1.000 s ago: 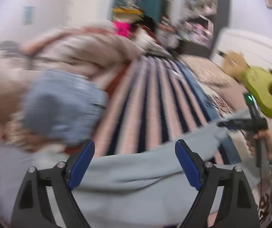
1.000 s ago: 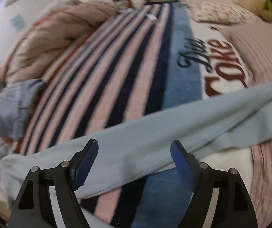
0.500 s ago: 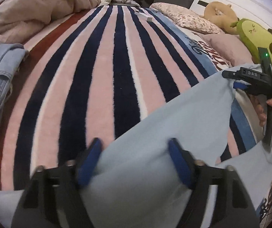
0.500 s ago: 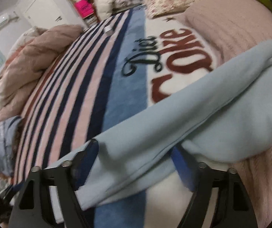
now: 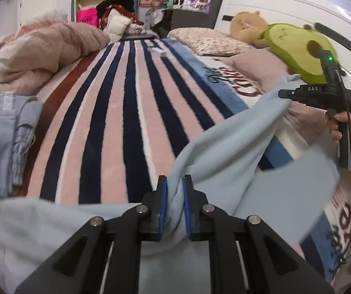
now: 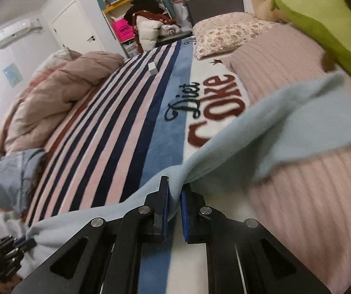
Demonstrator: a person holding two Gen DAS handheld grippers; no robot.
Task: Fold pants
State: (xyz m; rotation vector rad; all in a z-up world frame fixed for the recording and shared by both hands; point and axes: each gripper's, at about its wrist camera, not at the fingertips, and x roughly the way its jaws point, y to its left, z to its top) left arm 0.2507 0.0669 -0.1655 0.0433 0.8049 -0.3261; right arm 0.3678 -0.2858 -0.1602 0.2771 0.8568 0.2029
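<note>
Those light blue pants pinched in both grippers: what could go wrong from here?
1. Each hand-held gripper, left and right, pinches only a small bunch of the light blue pants, so the fabric might slip out.
2. The loose end hangs crooked; the fold may come out uneven.
3. It could drag over the folded jeans.

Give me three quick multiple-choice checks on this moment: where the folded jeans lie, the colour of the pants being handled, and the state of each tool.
1. The folded jeans lie
A. at the left edge of the striped blanket
B. on the floral pillow
C. under the avocado plush

2. The pants are
A. dark navy
B. pale blue
C. pink

3. The left tool and right tool are
A. both open
B. one open, one shut
C. both shut on the pants

Key: 1 A, the left wrist view shows them at the blanket's left edge; 2 B, light blue cloth; 3 C, cloth is pinched between each pair of blue pads.
</note>
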